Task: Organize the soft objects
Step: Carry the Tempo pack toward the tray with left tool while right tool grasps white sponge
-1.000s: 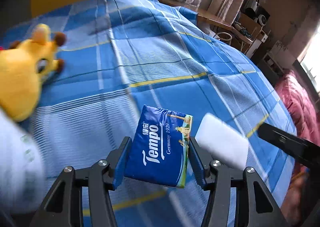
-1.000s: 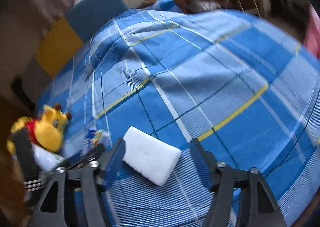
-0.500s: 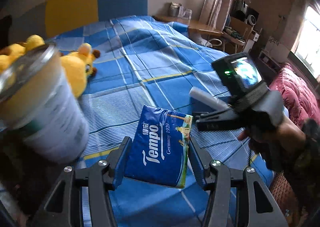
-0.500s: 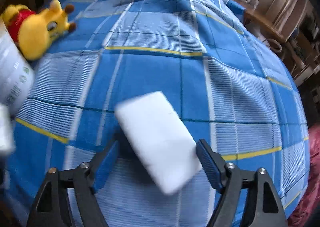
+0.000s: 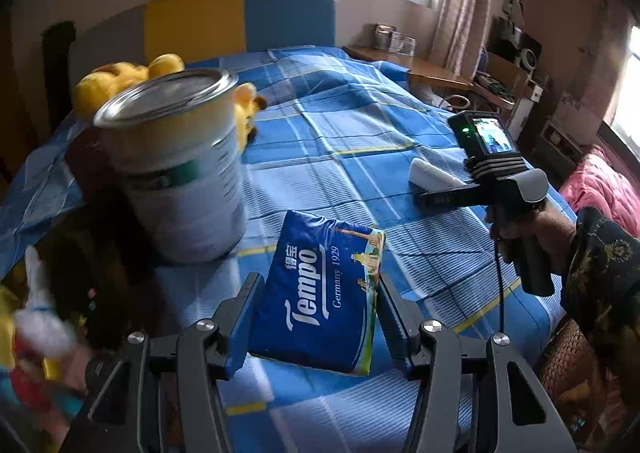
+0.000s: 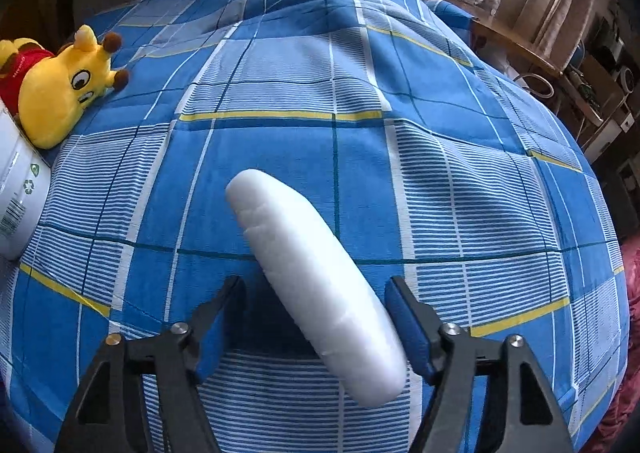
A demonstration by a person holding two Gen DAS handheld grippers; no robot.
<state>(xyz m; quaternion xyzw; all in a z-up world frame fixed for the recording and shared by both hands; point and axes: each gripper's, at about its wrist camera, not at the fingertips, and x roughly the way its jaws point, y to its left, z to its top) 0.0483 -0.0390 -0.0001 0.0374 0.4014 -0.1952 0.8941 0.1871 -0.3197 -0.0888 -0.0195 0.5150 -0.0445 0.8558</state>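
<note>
My left gripper (image 5: 320, 317) is shut on a blue Tempo tissue pack (image 5: 320, 293) and holds it above the bed. My right gripper (image 6: 320, 313) has its jaws wide apart, with a white foam block (image 6: 316, 277) tilted on edge between them; the block touches the right finger (image 6: 408, 329), and a gap shows at the left finger. The block also shows in the left wrist view (image 5: 432, 177), ahead of the right gripper body (image 5: 492, 181). A yellow plush giraffe in a red shirt (image 6: 56, 85) lies at the bed's far left.
A blue plaid bedspread (image 6: 360, 93) covers the bed. A large metal can (image 5: 176, 169) stands at the left near the plush. Small blurred toys (image 5: 36, 333) sit at the lower left. A wooden desk (image 5: 424, 69) and shelves stand beyond the bed. A pink blanket (image 5: 600, 189) lies right.
Both grippers have pulled back and tilted up, so more of the room and the can show. The white block has turned from flat to on edge between the right jaws.
</note>
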